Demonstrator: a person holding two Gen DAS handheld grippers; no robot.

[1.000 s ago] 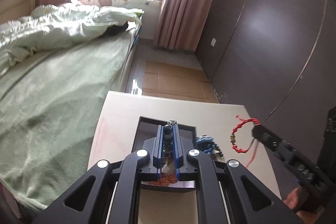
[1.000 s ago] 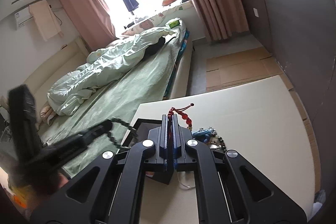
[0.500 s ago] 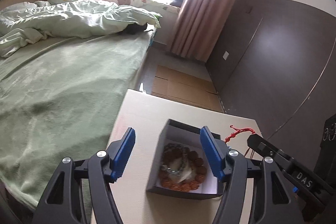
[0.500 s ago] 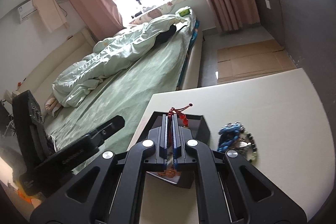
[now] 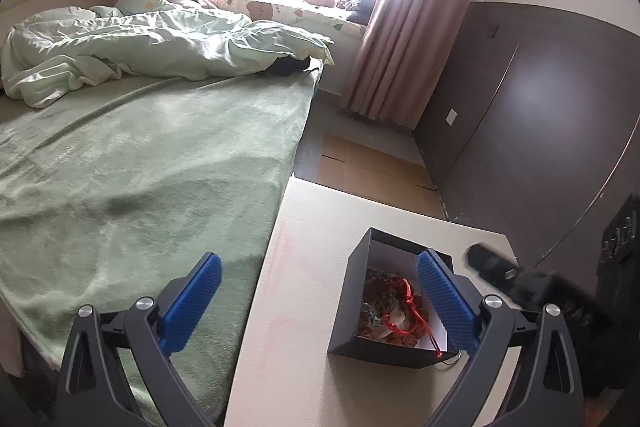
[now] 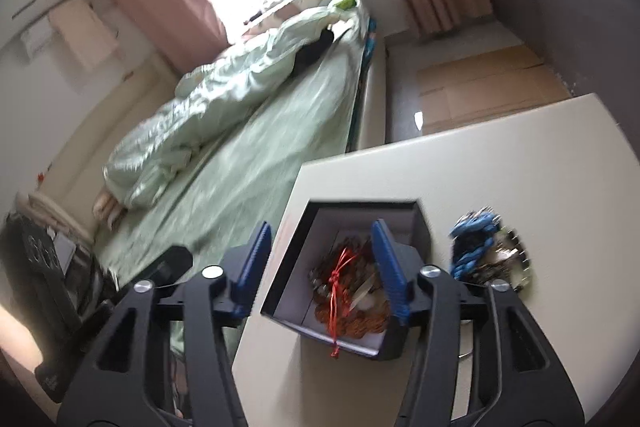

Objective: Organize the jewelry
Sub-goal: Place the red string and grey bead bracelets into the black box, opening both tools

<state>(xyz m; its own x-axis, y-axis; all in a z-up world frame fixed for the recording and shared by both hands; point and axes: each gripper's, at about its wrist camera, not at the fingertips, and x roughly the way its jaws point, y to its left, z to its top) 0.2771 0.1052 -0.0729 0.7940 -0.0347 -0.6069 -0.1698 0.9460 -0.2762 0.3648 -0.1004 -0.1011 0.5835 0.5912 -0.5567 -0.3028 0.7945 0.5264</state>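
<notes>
A black open box (image 5: 380, 351) (image 6: 418, 225) stands on the cream table (image 5: 300, 267) (image 6: 520, 167). Inside lie brown and orange bead bracelets (image 5: 376, 311) (image 6: 360, 321), with a red string bracelet (image 5: 406, 301) (image 6: 340, 277) loose on top and its tail over the front rim. My left gripper (image 5: 318, 301) is opening wide, left of the box and holding nothing. Over the box my right gripper (image 6: 320, 267) is also opening, its pads clear of the jewelry. A blue bead piece (image 6: 476, 239) and a chain lie on the table right of the box.
A bed with a green blanket (image 5: 140, 167) runs along the table's left edge. A dark panelled wall (image 5: 540, 127) stands at the right. Flattened cardboard (image 5: 372, 167) lies on the floor beyond the table. In the right wrist view, the left gripper's dark body (image 6: 168, 263) shows at lower left.
Both grippers went from shut to open. The left let its dark beads drop into the box and swung left. The right let go of the red string bracelet, which now lies in the box.
</notes>
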